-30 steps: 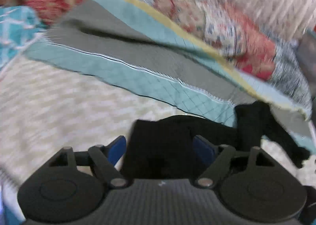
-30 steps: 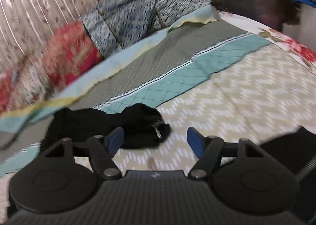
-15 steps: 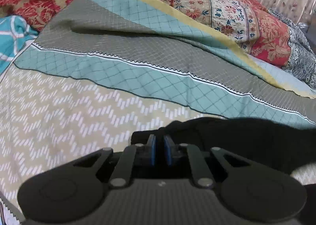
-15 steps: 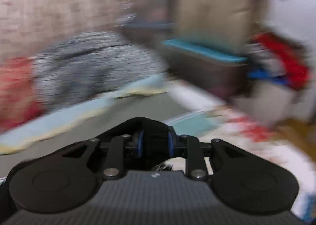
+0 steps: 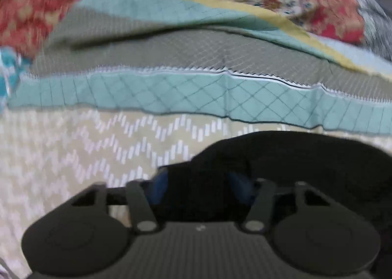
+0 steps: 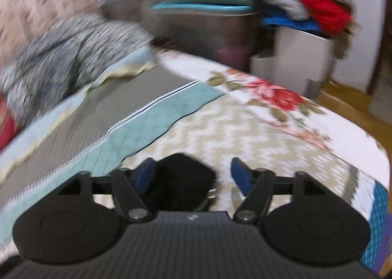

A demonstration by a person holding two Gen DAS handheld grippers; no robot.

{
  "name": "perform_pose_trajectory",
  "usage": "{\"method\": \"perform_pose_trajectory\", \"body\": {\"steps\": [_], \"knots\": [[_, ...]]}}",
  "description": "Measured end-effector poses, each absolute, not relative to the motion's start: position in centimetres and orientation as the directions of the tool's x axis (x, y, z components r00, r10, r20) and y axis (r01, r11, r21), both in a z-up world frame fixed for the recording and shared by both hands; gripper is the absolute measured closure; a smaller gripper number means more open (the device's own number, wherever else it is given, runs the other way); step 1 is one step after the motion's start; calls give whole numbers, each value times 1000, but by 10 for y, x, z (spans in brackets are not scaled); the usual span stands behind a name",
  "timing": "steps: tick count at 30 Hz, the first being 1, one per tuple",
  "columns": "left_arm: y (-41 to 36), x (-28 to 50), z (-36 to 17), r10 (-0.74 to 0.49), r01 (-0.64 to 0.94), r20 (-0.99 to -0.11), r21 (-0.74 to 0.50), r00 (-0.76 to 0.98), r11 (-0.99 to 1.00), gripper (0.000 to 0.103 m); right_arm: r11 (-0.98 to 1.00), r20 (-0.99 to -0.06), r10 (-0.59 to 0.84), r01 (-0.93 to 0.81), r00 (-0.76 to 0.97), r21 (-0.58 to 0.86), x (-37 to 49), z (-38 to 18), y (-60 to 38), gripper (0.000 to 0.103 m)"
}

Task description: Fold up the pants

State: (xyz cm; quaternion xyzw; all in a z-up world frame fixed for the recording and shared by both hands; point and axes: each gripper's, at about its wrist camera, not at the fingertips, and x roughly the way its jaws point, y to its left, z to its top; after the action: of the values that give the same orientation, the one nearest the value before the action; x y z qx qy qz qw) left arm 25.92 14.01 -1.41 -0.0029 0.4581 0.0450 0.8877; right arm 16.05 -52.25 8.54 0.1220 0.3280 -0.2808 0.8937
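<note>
Bedspread (image 5: 73, 156); pants (image 5: 294, 164) lengthwise rightward

Half a sec ago both grippers were clamped on the black fabric pants (image 5: 281, 156). Now left gripper (image 5: 199, 184) jaws are opening w/ cloth between them; right gripper (image 6: 191, 175) jaws are opening too, cloth bunched by its left finger.

Black fabric pants (image 5: 294, 161) lie on a beige bedspread with a white zigzag pattern (image 5: 73, 151). A teal diamond-quilted band (image 5: 196, 93) borders a grey band (image 5: 147, 53). The tongs' pads (image 6: 241, 176) are blue.
</note>
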Motion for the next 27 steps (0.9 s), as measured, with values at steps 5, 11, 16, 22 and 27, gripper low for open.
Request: {"method": "perform_pose_trajectory", "body": {"steps": [5, 11, 16, 22, 27], "knots": [[135, 245, 1, 91, -55, -774, 72, 627, 996, 77, 846, -689, -481, 494, 542, -202, 194, 53, -506, 67], [175, 209, 57, 107, -202, -621, -84, 777, 976, 80, 864, -658, -397, 502, 640, -33, 216, 84, -512, 96], [212, 230, 45, 154, -392, -681, -210, 716, 896, 80, 880, -560, -365, 473, 744, 54, 276, 125, -490, 35], [208, 244, 7, 181, -424, -753, -141, 632, 895, 77, 899, -566, -350, 437, 746, 19, 284, 100, -489, 29], [206, 249, 2, 194, -424, -758, -119, 623, 898, 77, 850, -641, -265, 489, 720, 196, 268, 59, -529, 30]]}}
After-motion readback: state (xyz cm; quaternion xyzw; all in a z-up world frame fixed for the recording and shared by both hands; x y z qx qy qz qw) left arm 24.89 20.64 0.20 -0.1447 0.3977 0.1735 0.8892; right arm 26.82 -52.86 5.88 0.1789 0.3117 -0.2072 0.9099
